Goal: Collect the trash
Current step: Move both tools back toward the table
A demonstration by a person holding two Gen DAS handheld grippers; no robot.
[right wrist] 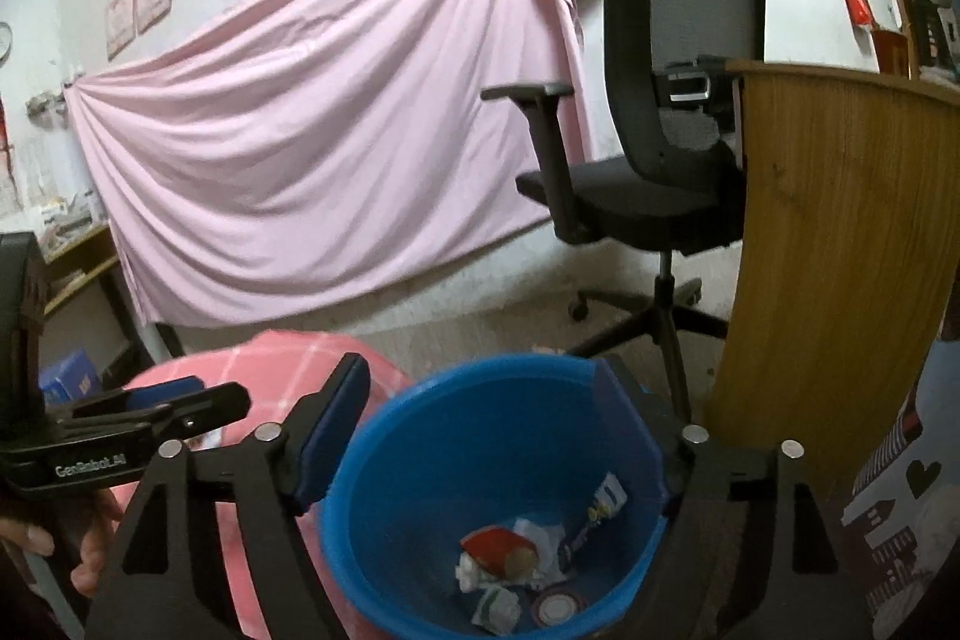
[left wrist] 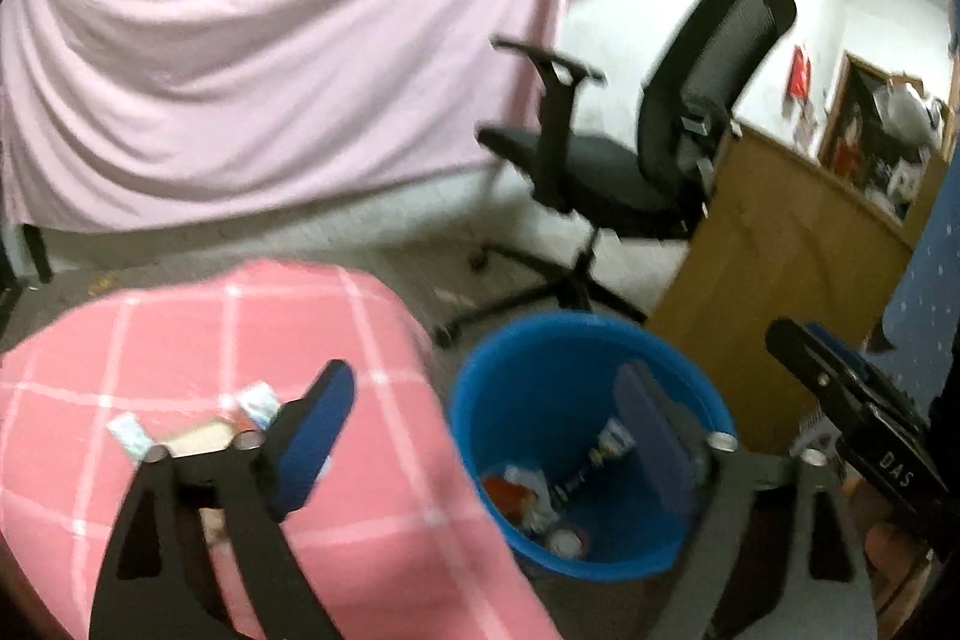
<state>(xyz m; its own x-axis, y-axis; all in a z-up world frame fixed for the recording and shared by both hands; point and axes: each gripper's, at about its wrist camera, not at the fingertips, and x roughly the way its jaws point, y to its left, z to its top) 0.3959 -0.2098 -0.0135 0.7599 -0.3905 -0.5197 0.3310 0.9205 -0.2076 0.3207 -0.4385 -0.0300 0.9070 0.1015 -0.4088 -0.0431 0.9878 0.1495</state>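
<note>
Both grippers, left (left wrist: pixel 489 436) and right (right wrist: pixel 480 424), fingers spread wide, empty, above round blue plastic bin (right wrist: pixel 420 436); crumpled wrappers (right wrist: pixel 510 562) inside; checked pink cloth (left wrist: pixel 180 340) at nine o'clock.

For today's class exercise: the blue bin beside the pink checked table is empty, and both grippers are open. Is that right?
Not quite. The blue bin is not empty: the right wrist view shows wrappers at its bottom. It does stand beside the pink checked table, and both the left gripper and the right gripper are open.

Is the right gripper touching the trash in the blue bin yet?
Apart. In the right wrist view the right gripper hangs open at the blue bin rim, with the trash on the bottom, bare wall between.
</note>
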